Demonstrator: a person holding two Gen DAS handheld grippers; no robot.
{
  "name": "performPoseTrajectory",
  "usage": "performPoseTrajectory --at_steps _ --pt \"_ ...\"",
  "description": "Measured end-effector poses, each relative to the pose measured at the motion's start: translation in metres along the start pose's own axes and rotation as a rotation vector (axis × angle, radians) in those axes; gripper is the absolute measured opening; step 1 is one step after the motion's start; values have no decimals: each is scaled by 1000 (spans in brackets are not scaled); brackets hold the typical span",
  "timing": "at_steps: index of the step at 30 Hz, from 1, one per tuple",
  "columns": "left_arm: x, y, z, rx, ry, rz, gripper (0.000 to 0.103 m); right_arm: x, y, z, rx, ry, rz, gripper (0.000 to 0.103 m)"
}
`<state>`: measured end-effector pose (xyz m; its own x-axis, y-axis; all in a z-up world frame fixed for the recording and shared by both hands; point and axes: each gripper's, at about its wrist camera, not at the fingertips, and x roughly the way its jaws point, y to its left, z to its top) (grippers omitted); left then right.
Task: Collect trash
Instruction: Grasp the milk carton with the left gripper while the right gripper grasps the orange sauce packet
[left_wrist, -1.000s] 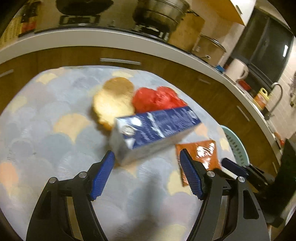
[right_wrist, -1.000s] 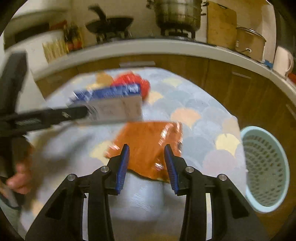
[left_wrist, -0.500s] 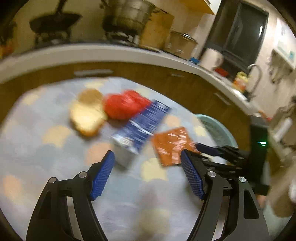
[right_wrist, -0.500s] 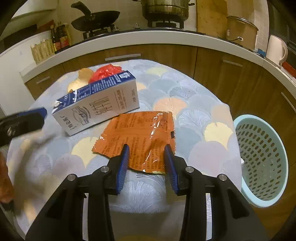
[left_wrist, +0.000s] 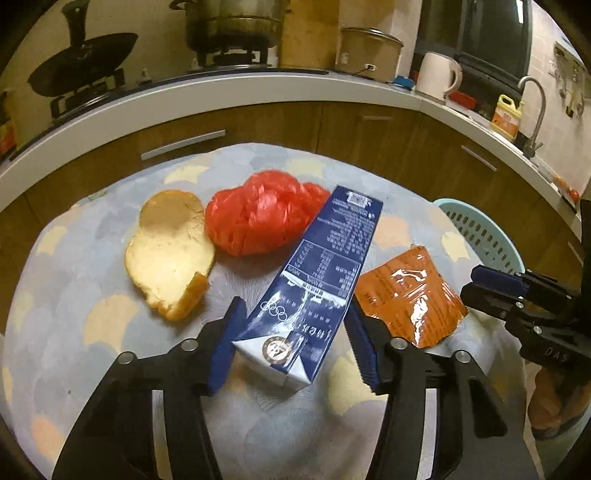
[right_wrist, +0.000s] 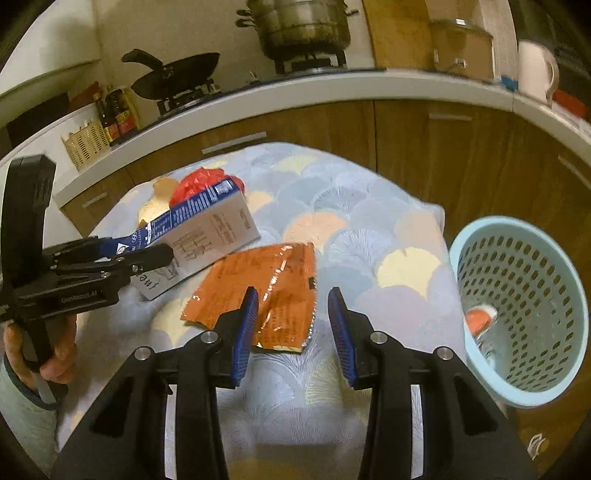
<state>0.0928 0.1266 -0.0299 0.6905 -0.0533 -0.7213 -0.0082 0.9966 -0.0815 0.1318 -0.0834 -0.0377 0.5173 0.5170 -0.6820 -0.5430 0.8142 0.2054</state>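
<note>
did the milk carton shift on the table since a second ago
Yes. The milk carton has turned: a second ago it lay crosswise in front of the red bag; now its far end points up beside the bag, and the closing left gripper straddles its near end.

Kitchen backdrop: a black long-handled frying pan and a big steel stockpot sit on the stove, a white electric kettle on the pale countertop, brown wooden cabinets below.

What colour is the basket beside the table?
Light blue basket, seen best in the right wrist view.
</note>
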Motion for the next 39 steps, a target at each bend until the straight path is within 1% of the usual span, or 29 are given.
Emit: performPoseTrajectory --at_steps 2,4,6,9,11,14,16,18,19,21,22,23,24,25,26,27,30,33,34,37,39 --pt "-4 -3 -4 -5 0 3 43 7 0 -1 7 44 11 36" --pt "-12 -1 -12 -36 1 1 39 14 5 -4 -8 81 20 36" --pt "-22 3 -19 -69 -9 -11 38 18 13 -8 -25 106 41 36" --pt "-40 11 -30 -119 -39 -21 36 18 31 -15 -60 135 117 36" --pt "-54 21 -38 -158 -60 -11 36 15 51 -21 -112 163 192 36" --pt "-70 32 -44 -187 -90 -4 36 -1 73 -30 -210 157 254 36" --pt "-79 41 -49 -203 -106 -3 36 -10 77 -33 -246 141 249 39" --pt "-84 48 -51 -222 -121 -8 36 -18 74 -27 -250 98 204 53" --pt "-84 49 -51 -231 -127 -14 36 -20 72 -22 -249 77 181 57" --pt "-84 52 -52 -243 -130 -21 36 -17 70 -10 -252 40 130 69" --pt "-83 52 -51 -244 -128 -22 36 -13 68 -3 -263 23 102 74" --pt "-82 51 -51 -244 -127 -22 36 -6 67 3 -271 22 88 84" --pt "-82 50 -51 -242 -126 -21 36 1 65 6 -274 30 81 88" --pt "-81 50 -51 -240 -126 -20 36 10 63 10 -276 45 77 89" --pt "-82 49 -52 -238 -128 -19 36 16 62 12 -282 57 79 92" --pt "-82 49 -53 -240 -128 -20 36 25 63 13 -299 81 88 94" --pt "-82 51 -54 -243 -128 -23 36 39 65 14 -329 116 84 94" --pt "-82 51 -54 -246 -127 -27 36 57 71 13 -349 189 142 95" --pt "-81 52 -54 -247 -127 -29 36 63 75 11 -366 215 140 95" --pt "-80 53 -53 -249 -126 -30 36 67 88 3 -437 213 59 94" --pt "-79 52 -53 -248 -125 -29 36 64 92 2 -440 198 63 82"
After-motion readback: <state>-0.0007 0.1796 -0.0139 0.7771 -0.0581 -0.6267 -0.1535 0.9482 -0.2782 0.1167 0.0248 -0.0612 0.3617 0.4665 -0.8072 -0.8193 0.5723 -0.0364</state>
